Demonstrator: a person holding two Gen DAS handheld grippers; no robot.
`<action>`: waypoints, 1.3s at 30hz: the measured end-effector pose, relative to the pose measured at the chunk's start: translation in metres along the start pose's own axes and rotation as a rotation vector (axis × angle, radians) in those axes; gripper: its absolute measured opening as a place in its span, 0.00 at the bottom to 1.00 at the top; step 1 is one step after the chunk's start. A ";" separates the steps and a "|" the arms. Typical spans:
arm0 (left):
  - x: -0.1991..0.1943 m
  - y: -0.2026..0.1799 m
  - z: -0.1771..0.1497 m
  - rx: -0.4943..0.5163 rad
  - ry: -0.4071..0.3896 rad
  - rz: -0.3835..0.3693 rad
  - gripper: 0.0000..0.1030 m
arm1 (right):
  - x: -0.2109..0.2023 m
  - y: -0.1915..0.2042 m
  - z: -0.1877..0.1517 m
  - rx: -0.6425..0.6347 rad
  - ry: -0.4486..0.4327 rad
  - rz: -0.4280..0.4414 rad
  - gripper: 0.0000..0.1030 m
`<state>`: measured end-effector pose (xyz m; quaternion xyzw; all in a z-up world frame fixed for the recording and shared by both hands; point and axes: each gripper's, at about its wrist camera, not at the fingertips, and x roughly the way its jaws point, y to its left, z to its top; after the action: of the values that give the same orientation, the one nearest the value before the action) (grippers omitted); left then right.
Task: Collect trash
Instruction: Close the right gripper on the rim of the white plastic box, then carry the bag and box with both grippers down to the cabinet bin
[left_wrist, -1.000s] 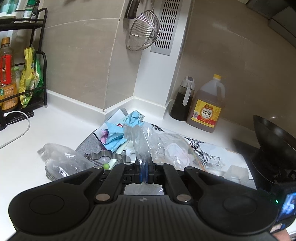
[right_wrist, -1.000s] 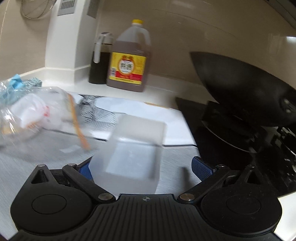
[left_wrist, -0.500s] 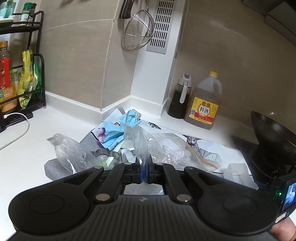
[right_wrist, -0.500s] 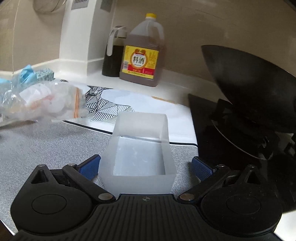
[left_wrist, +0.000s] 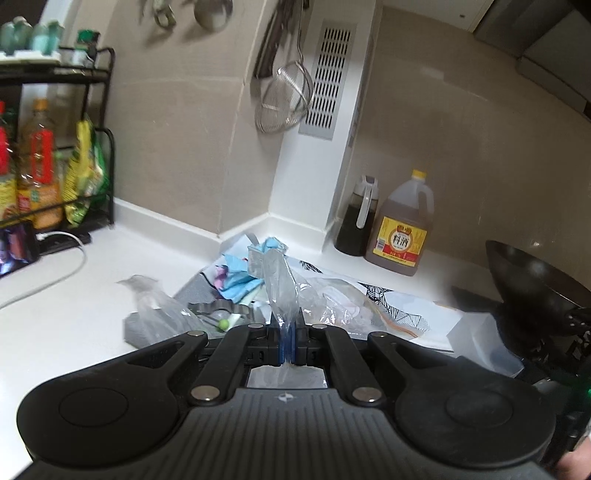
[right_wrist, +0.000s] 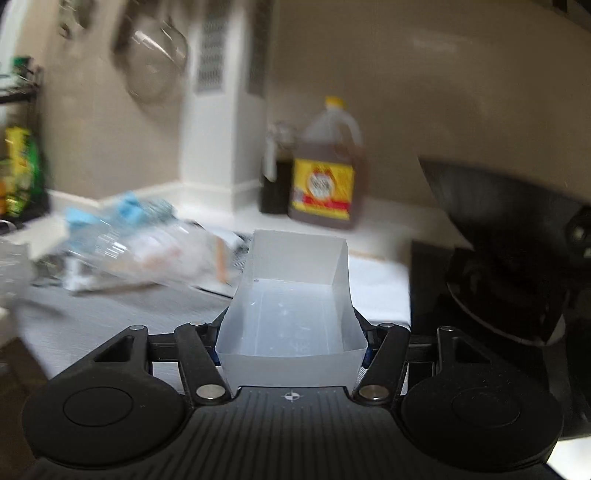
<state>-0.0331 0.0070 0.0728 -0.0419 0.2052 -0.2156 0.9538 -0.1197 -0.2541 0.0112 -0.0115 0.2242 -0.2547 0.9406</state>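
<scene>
My left gripper (left_wrist: 287, 341) is shut on the edge of a clear plastic bag (left_wrist: 282, 288) and holds it upright above the counter. The bag's body (left_wrist: 343, 302) with white trash inside hangs to the right; it also shows blurred in the right wrist view (right_wrist: 147, 254). My right gripper (right_wrist: 290, 349) is shut on a translucent white plastic box (right_wrist: 291, 306), its open top facing up, lifted off the grey mat (right_wrist: 122, 314). The box also shows at the right in the left wrist view (left_wrist: 480, 339). Blue crumpled paper (left_wrist: 240, 277) lies behind the bag.
A cooking wine jug (left_wrist: 400, 236) and a dark sauce bottle (left_wrist: 356, 218) stand at the back wall. A black wok (left_wrist: 535, 284) sits on the stove at right. A bottle rack (left_wrist: 51, 177) stands at left. Another clear bag (left_wrist: 155, 310) and a metal mould (left_wrist: 221, 308) lie on the counter.
My right gripper has closed on the white box and lifted it. My left gripper has risen with the bag and pulled back a little.
</scene>
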 end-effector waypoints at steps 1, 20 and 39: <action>-0.008 0.001 -0.003 -0.002 -0.002 0.005 0.03 | -0.011 0.003 0.001 -0.011 -0.018 0.025 0.61; -0.114 0.023 -0.097 -0.094 0.105 0.103 0.03 | -0.123 0.082 -0.057 -0.187 0.145 0.468 0.61; -0.124 0.027 -0.136 -0.136 0.159 0.116 0.03 | -0.131 0.092 -0.064 -0.239 0.164 0.477 0.61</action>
<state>-0.1798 0.0858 -0.0102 -0.0772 0.2964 -0.1485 0.9403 -0.2045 -0.1042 -0.0041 -0.0488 0.3245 0.0021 0.9446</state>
